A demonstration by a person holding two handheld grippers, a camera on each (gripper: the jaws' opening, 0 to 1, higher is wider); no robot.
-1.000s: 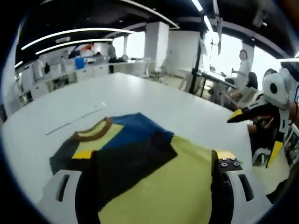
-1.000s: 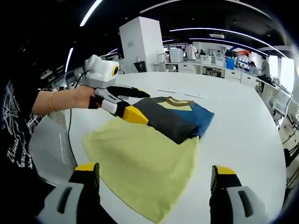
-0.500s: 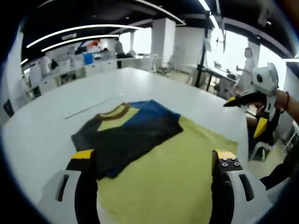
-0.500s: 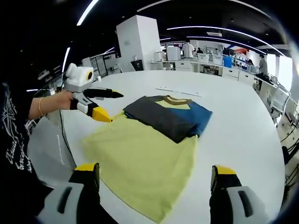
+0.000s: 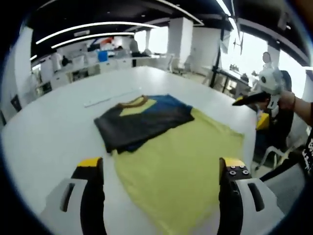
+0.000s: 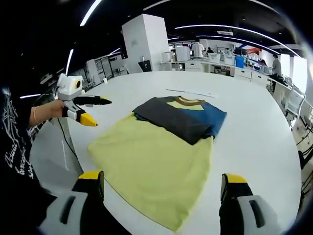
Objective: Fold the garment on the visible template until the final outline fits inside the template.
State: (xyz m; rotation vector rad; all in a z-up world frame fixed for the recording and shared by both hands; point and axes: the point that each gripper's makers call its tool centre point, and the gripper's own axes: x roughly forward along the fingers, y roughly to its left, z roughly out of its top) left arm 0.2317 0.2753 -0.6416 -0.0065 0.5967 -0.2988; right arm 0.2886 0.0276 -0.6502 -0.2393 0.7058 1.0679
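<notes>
A T-shirt lies flat on the white table (image 5: 44,122). Its yellow body (image 5: 181,156) spreads toward me, and the dark grey and blue top (image 5: 142,122) with a brown collar is folded inward. The right gripper view shows the same yellow body (image 6: 151,161) and folded top (image 6: 183,115). My left gripper (image 5: 161,169) hovers open and empty short of the yellow hem; it also appears, held in a hand, off the shirt's left side (image 6: 83,108). My right gripper (image 6: 162,180) is open and empty above the near hem, and appears beyond the table's edge (image 5: 254,100).
A thin pale strip (image 5: 105,100) lies on the table beyond the collar, seen too as a strip (image 6: 190,93). A person's arm and dark shirt (image 6: 19,147) stand at the left table edge. Desks, a white pillar (image 6: 142,44) and people fill the background.
My left gripper has drawn back off the dark folded part and away from the shirt, empty. The folded top lies still. My right gripper has hardly moved.
</notes>
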